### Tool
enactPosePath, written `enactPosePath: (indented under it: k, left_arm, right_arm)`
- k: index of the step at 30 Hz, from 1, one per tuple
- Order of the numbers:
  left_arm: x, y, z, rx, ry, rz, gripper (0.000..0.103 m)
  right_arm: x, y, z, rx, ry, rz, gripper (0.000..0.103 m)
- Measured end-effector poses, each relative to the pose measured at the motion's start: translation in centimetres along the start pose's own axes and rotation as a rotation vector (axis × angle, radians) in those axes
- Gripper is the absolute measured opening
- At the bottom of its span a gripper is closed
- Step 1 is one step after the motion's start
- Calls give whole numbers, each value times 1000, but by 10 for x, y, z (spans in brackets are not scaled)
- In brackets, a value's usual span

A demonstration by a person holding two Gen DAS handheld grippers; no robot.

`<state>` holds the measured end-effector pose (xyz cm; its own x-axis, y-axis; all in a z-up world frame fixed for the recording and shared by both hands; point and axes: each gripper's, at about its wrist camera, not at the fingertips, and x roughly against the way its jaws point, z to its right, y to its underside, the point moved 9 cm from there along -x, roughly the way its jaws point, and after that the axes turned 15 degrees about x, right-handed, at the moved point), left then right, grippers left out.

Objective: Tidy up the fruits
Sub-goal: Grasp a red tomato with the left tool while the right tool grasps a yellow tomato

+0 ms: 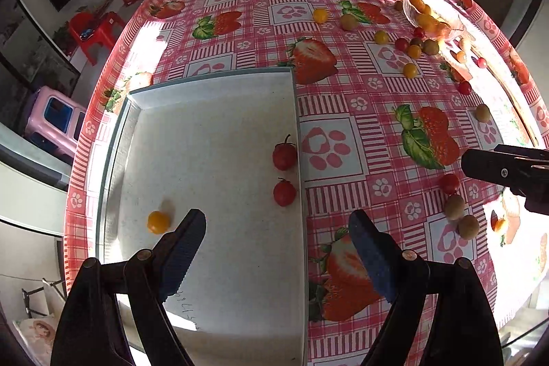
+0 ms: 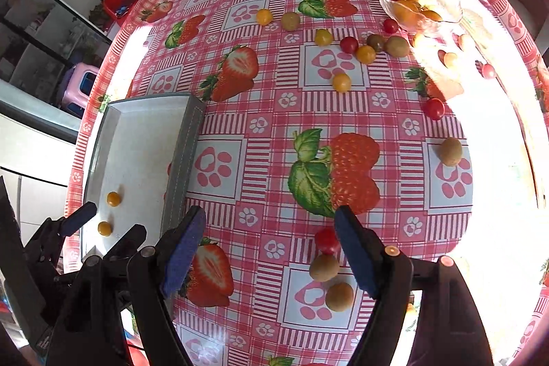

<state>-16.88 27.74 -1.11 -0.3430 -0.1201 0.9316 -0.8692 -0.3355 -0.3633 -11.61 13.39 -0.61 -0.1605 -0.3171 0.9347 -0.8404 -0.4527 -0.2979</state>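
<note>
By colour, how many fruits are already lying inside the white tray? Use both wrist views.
In the tray:
Red fruits: 2
Orange fruits: 2
Total: 4

Left tongs (image 1: 276, 249) agape, pointing steeply down, empty. Right tongs (image 2: 269, 247) likewise spread wide, nothing gripped.

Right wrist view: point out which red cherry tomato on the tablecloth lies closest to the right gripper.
The red cherry tomato just inside the right gripper's right finger, above two brownish-green fruits. The other red ones lie farther up the cloth, toward the glass bowl.
</note>
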Motion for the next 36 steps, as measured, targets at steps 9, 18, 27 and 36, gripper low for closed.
enactPosePath:
  k: [9,18,27,36]
  left_arm:
    - [-17,11,92,-65,127,-94,86]
    - [-47,20,130,-74,122,-175,86]
    - [-59,30,154,-111,126,-217,79]
    - [-57,37,166,-179,97,-204,65]
  right_arm:
    - [9,73,71,-101,103,-76,80]
    - [2,114,85,-126,102,-119,80]
    - [-10,117,78,-61,105,-120,80]
    - [-18,110,64,45,148,-127,63]
